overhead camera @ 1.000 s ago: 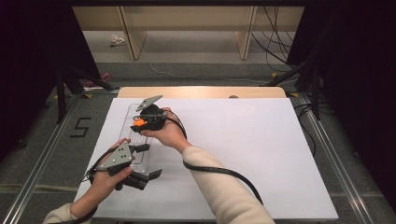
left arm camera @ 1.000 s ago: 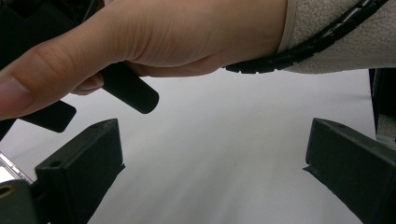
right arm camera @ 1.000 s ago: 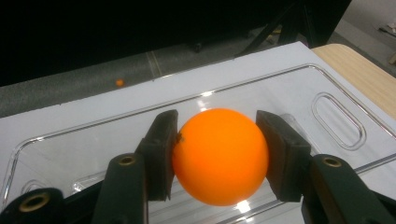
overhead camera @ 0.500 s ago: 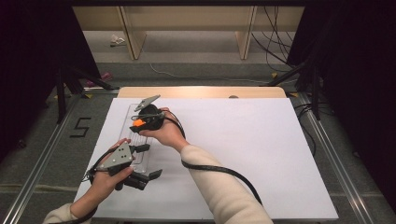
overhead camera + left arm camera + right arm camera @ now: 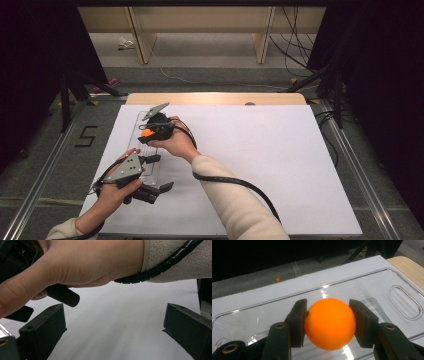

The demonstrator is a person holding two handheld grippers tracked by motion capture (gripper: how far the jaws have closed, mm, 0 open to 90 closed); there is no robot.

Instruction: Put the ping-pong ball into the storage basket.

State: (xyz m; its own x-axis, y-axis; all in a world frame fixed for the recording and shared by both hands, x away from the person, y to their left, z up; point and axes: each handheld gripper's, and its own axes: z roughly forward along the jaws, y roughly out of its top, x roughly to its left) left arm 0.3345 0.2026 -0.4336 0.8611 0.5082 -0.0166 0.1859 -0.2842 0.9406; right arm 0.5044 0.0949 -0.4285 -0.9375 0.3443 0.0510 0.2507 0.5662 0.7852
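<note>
Two grippers were at work over the left part of the white sheet (image 5: 260, 165) that covered the table. The right gripper (image 5: 328, 323) was closed on an orange ball (image 5: 329, 323): in the right gripper view both black pads pressed on the ball, one on each side, and the ball sat fully between them. Under the ball lay a clear plastic tray (image 5: 387, 282), long and flat, with a rounded slot near one end. The ball was held above this tray; whether it touched the tray bottom I could not tell.

In the high view the right gripper (image 5: 156, 131) was over the far part of the clear plastic tray (image 5: 142, 120), and the orange ball (image 5: 146, 133) showed as a small spot at the gripper's near side. The left gripper (image 5: 150, 175) was near the front end of the tray, just beside it, held by the left hand (image 5: 117, 192). Its jaws stood wide apart in the left gripper view, with nothing between them but the white sheet. The right hand (image 5: 75, 267) and its pale sleeve (image 5: 175, 257) crossed the top of that view.
</note>
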